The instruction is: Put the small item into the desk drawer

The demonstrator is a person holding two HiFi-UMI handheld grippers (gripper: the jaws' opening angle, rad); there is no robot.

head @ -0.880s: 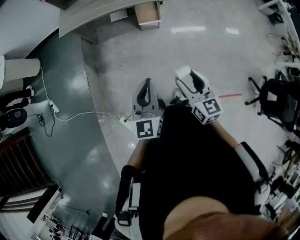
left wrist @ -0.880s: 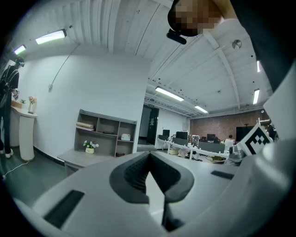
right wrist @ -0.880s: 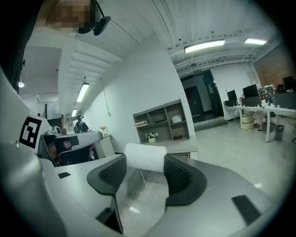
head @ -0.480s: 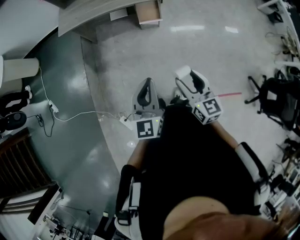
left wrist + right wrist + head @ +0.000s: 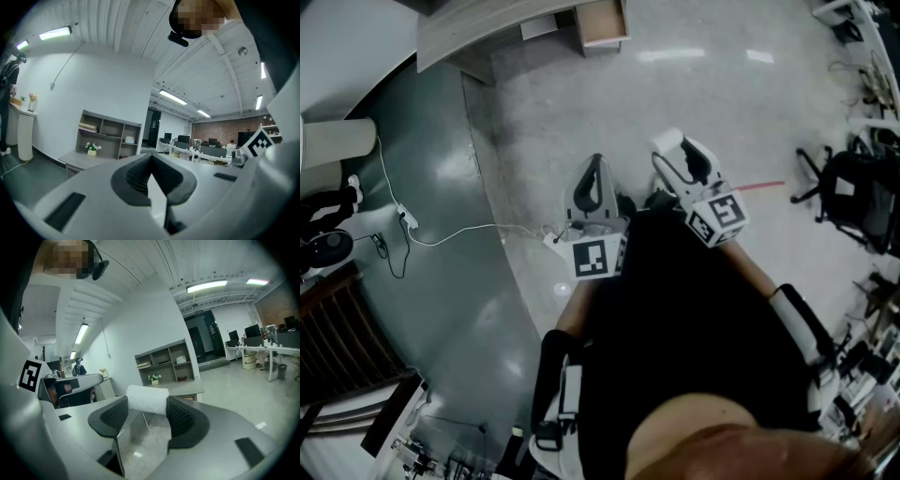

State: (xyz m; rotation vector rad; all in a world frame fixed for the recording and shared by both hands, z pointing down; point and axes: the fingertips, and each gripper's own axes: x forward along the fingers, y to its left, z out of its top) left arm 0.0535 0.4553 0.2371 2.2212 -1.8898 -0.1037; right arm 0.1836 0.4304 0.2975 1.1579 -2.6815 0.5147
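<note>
The right gripper (image 5: 146,406) has its jaws set wide and pressed onto a white spool of thread (image 5: 147,398). The spool lies crosswise between the two pads near their tips, with a loose strand hanging beneath it. The left gripper (image 5: 151,161) carries nothing, and its jaws are brought together.

The desk (image 5: 182,389) stands well apart from both grippers, at the centre of the right gripper view. What looks like its open drawer (image 5: 602,21) shows at the top edge of the head view.

The step in hand appears to be the carry across the floor (image 5: 703,94) toward that drawer. It calls for a firm, level grip, since the spool sits far out on the pads and could roll free. The hanging strand could also snag on the drawer's edge.

Only the head view shows the drawer from above and a white cable (image 5: 450,232) on the floor at left. Only the gripper views show how the pads stand and the spool between them.
</note>
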